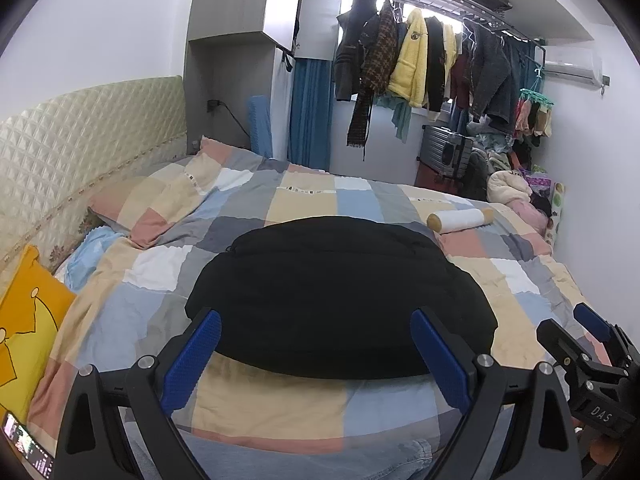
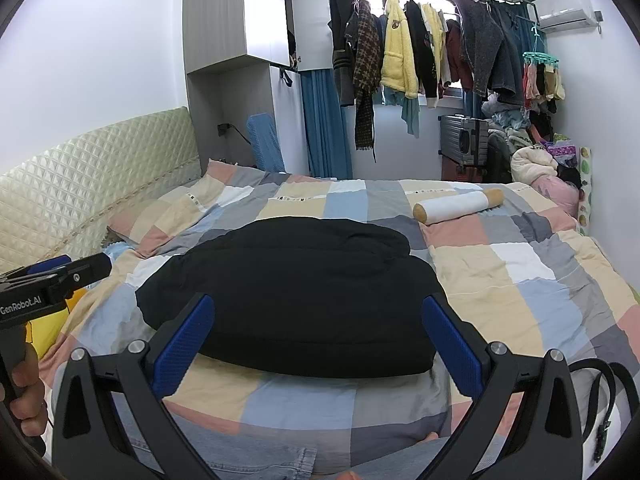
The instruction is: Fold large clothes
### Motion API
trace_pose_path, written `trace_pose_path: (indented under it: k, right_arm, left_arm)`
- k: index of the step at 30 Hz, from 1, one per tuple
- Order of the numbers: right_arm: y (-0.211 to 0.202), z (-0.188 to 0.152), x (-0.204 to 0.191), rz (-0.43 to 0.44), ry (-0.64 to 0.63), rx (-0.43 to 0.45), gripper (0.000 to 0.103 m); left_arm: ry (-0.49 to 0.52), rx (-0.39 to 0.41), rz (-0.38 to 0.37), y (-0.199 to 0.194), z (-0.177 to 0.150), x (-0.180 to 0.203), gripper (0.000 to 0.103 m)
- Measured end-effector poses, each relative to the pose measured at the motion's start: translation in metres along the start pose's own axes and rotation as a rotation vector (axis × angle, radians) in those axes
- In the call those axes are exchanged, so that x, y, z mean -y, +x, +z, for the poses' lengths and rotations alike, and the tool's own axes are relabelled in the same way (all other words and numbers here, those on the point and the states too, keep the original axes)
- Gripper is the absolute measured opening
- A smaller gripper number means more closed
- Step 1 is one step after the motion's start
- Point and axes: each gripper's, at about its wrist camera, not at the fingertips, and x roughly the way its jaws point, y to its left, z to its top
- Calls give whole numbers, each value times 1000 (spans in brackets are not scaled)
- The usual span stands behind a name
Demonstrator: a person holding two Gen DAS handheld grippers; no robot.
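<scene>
Phone (image 1: 24,446) cut by frame edge

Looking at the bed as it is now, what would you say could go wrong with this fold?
1. The bulky black padded garment sits in a thick bundle; it may spring open once left alone.
2. The patchwork checked quilt beneath is loose and wrinkled, so an open left claw or right claw could pinch bedding along with the garment.
3. The white cylindrical bolster lies nearby and could obstruct spreading.
</scene>
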Motion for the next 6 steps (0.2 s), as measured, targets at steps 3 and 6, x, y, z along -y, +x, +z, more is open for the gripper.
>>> trace_pose_path:
  k: [3, 6]
  right_arm:
    - [-1, 0, 0, -4, 2, 3, 103]
    - [-1, 0, 0, -3, 1, 1, 103]
  left_arm:
    - [3, 1, -1, 0, 0, -1, 96]
    - [5, 0, -1, 0, 0, -2, 96]
